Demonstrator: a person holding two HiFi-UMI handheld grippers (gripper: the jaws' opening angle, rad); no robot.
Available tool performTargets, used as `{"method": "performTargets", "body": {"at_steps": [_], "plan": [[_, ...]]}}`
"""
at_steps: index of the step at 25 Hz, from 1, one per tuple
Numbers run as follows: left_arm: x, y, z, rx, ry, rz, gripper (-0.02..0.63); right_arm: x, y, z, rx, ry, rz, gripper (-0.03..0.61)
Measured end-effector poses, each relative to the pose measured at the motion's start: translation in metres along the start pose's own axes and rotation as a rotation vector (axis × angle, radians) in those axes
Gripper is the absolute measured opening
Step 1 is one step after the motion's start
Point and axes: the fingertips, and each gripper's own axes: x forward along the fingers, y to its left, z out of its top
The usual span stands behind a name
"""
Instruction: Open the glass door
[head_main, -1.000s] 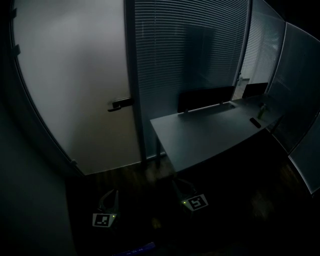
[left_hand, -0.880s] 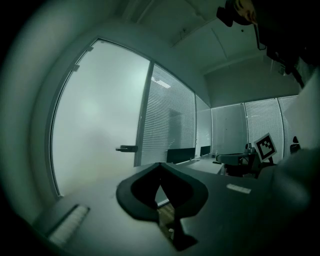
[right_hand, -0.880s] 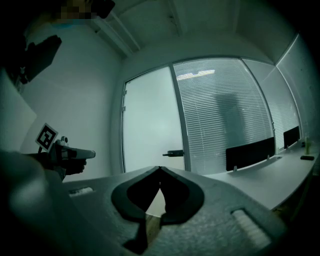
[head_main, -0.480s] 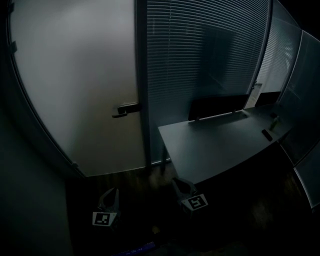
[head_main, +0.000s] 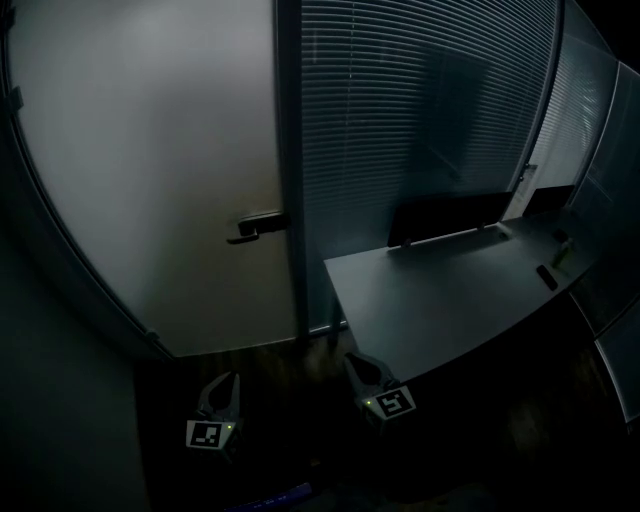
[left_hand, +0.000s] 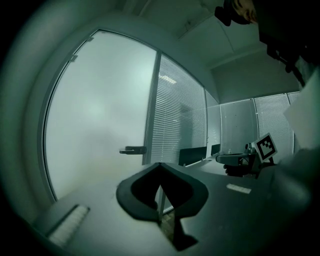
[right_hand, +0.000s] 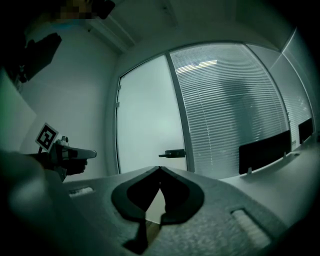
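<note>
A frosted glass door (head_main: 150, 170) fills the upper left of the head view, with a dark lever handle (head_main: 257, 227) at its right edge, beside the frame post. The same handle shows small in the left gripper view (left_hand: 132, 149) and the right gripper view (right_hand: 172, 153). My left gripper (head_main: 220, 392) is low at the bottom, shut and empty, well short of the door. My right gripper (head_main: 362, 371) is beside it to the right, also shut with nothing held. In both gripper views the jaw tips meet (left_hand: 159, 166) (right_hand: 159, 169).
A glass wall with closed blinds (head_main: 420, 120) runs right of the door. A grey desk (head_main: 450, 290) stands against it with a dark screen panel (head_main: 450, 213) and a small dark object (head_main: 546, 277) on it. The desk's near corner is close to my right gripper. Dark floor lies below.
The door, handle and desk have grown and shifted in the head view as I came closer. Both grippers kept their place low in the frame and stayed shut.
</note>
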Motion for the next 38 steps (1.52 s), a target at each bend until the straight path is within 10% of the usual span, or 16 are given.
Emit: {"method": "performTargets", "body": {"at_steps": [38], "plan": [[0.26, 0.14, 0.039, 0.064, 0.066, -0.169, 0.003, 0.223, -0.097, 0.034, 0.046, 0.016, -0.15, 0.002]]}}
